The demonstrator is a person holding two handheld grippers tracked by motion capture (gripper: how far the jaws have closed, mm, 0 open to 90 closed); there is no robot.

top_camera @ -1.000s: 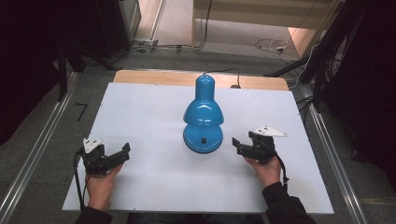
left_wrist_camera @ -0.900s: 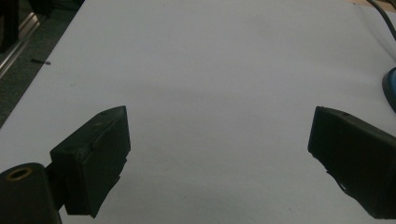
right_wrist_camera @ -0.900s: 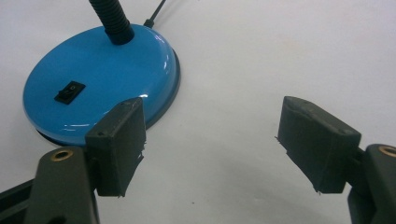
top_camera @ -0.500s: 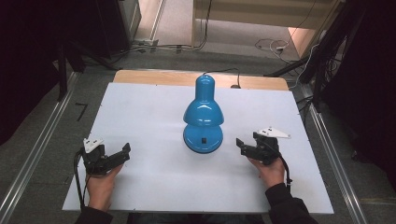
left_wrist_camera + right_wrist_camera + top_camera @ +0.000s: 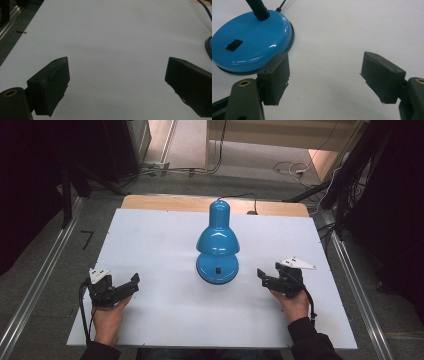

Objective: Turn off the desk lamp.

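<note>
A glossy blue desk lamp (image 5: pixel 218 245) stands in the middle of the white table (image 5: pixel 165 240), its shade bent over the round base. The base (image 5: pixel 252 42) carries a black rocker switch (image 5: pixel 234 44) and a black flexible neck (image 5: pixel 258 8). My right gripper (image 5: pixel 263 276) rests on the table just right of the base, open, with nothing between its jaws (image 5: pixel 324 75). My left gripper (image 5: pixel 131 284) lies near the front left of the table, well apart from the lamp, open over bare table (image 5: pixel 117 75). A sliver of the blue base (image 5: pixel 209 46) shows at the right edge of the left gripper view.
The lamp's black cord (image 5: pixel 240 196) runs off the far edge of the table over a wooden strip (image 5: pixel 165 202). Metal rails (image 5: pixel 40 285) flank the table on the floor. Cables (image 5: pixel 287 170) lie on the floor behind.
My right gripper has drifted slightly right and toward the front edge, away from the lamp base. The left gripper and the lamp have stayed put.
</note>
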